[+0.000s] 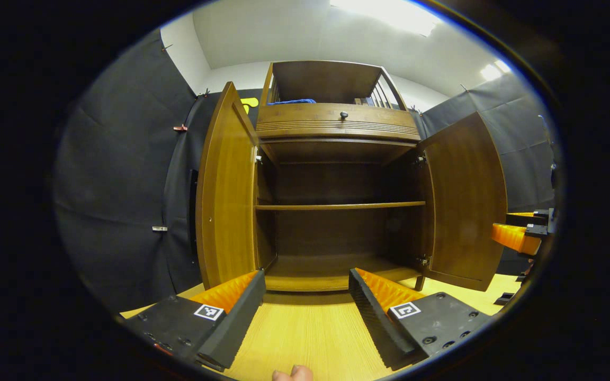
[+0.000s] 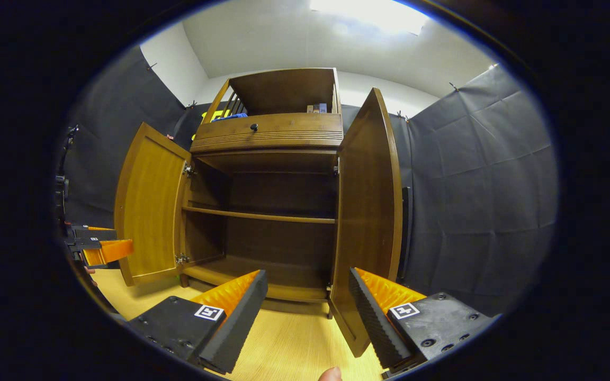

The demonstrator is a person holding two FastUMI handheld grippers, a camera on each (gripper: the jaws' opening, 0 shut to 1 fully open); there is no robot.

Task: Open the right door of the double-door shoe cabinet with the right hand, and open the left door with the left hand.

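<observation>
1. Your left gripper [image 1: 307, 288] sits lowest in the left gripper view, fingers spread wide with nothing between them, above the pale wooden floor [image 1: 305, 338]. A fingertip [image 1: 293, 373] of your hand shows at the bottom edge.
2. Your right gripper [image 2: 308, 288] stands likewise in the right gripper view: fingers parted, gripping nothing. Its right finger [image 2: 374, 317] lies just beside the lower edge of the right door [image 2: 366, 222]; contact cannot be confirmed.
3. Shoe cabinet [image 1: 339, 211]: it stands on the floor directly ahead of both grippers, against the black cloth wall [image 1: 119, 201].
4. Left door [image 1: 225, 190]: swung out, inner face showing, seen nearly edge-on in the left gripper view. In the right gripper view it stands wide, with your left gripper just beside its outer edge.
5. Right door: also swung out. In the left gripper view your right gripper [image 1: 519, 233] shows near its outer edge, apart from it.
6. Interior: 1 shelf [image 1: 339, 205] divides the dark compartment into 2 levels. No contents can be made out.
7. Above the doors: 1 drawer front with a dark knob [image 1: 343, 115], and an open railed top holding a blue item [image 1: 292, 101], too small to identify.
</observation>
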